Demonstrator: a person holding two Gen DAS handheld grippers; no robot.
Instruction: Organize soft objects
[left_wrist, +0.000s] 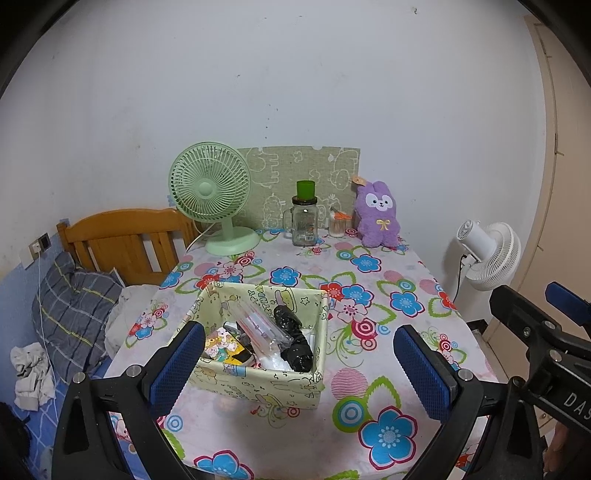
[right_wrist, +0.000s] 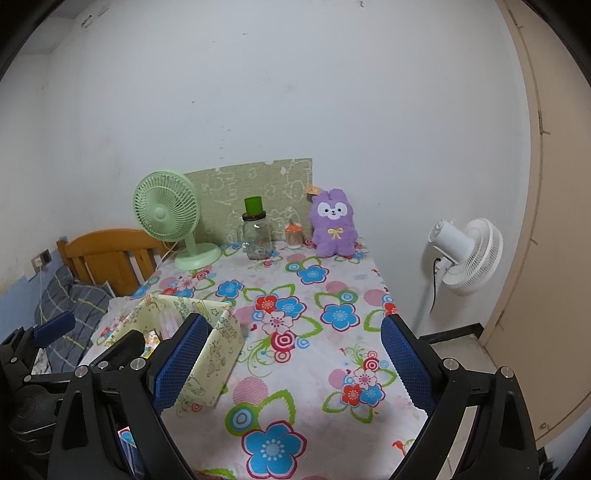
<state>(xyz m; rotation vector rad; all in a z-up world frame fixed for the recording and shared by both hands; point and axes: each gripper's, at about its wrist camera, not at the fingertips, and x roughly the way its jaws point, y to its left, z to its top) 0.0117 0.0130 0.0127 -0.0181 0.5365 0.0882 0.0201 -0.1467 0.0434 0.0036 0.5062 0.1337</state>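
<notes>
A purple plush rabbit (left_wrist: 377, 214) sits upright at the far right of the flowered table (left_wrist: 369, 280), against the wall; it also shows in the right wrist view (right_wrist: 333, 223). A pale yellow fabric box (left_wrist: 258, 347) holds packets, a clear plastic sleeve and a black bag, and sits on the table's near left; its side shows in the right wrist view (right_wrist: 207, 354). My left gripper (left_wrist: 299, 365) is open and empty, above the box's near edge. My right gripper (right_wrist: 291, 365) is open and empty, over the near part of the table, right of the box.
At the back stand a green desk fan (left_wrist: 212, 195), a glass jar mug with a green cup on top (left_wrist: 304, 218), a cotton swab pot (left_wrist: 340, 223) and a patterned board (left_wrist: 303, 177). A bed with a pillow (left_wrist: 74, 306) lies left. A white floor fan (left_wrist: 487, 254) stands right.
</notes>
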